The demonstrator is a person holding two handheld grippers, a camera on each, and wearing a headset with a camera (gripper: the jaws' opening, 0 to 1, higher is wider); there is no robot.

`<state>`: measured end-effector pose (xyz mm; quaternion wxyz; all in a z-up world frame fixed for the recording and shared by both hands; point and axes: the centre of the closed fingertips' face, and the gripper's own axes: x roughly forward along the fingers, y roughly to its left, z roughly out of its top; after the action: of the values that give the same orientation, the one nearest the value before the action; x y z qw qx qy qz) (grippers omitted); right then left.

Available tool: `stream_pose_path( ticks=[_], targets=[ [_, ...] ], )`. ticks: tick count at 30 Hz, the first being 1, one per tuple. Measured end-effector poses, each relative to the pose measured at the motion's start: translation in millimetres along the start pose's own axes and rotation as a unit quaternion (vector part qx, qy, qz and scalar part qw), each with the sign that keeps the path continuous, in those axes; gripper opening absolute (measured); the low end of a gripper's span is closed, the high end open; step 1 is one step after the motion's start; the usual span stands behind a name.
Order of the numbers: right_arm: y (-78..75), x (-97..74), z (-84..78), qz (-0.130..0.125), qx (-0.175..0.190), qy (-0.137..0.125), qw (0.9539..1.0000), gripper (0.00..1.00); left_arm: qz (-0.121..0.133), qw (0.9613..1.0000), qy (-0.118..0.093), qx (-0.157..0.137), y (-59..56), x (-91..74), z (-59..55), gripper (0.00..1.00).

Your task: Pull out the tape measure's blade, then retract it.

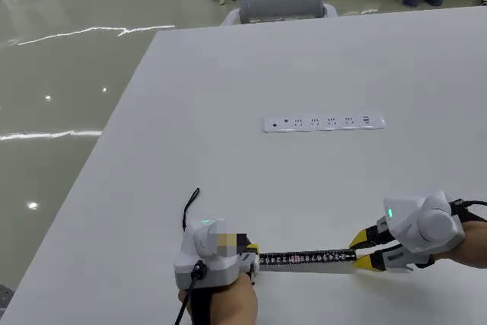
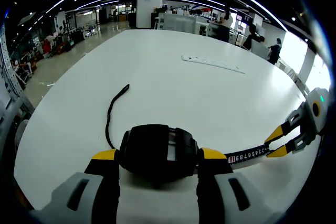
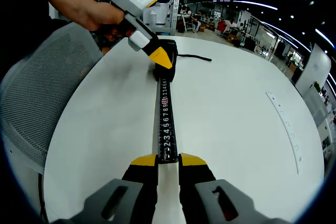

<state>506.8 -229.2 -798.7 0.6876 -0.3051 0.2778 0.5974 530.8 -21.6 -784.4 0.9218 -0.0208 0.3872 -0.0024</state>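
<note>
Right claw [image 3: 168,158] low, level — on blade [image 3: 166,114]

The tape measure [image 2: 158,145] is a black, rounded case sitting low on the white desk [image 1: 228,112] near its front edge, clamped at its sides between the yellow tips of the left tool [image 2: 158,154]. Its blade [image 3: 166,124] is partly drawn out, running straight and flat just above the desk towards the right tool [image 3: 168,160], which pinches its free end. The blade is black with white numerals and a red mark close to the case. A thin black cord [image 2: 113,114] trails from the case, lying loosely curved on the desk.
</note>
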Motion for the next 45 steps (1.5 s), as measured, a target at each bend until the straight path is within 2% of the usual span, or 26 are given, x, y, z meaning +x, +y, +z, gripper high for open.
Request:
stream_pose_path(
  ticks=[45],
  targets=[
    [0.3, 4.5, 4.3, 0.0, -0.003, -0.003, 1.0, 0.14, -0.007, 0.9999, -0.008, -0.002, -0.1, -1.0, 0.2, 0.55]
  ],
)
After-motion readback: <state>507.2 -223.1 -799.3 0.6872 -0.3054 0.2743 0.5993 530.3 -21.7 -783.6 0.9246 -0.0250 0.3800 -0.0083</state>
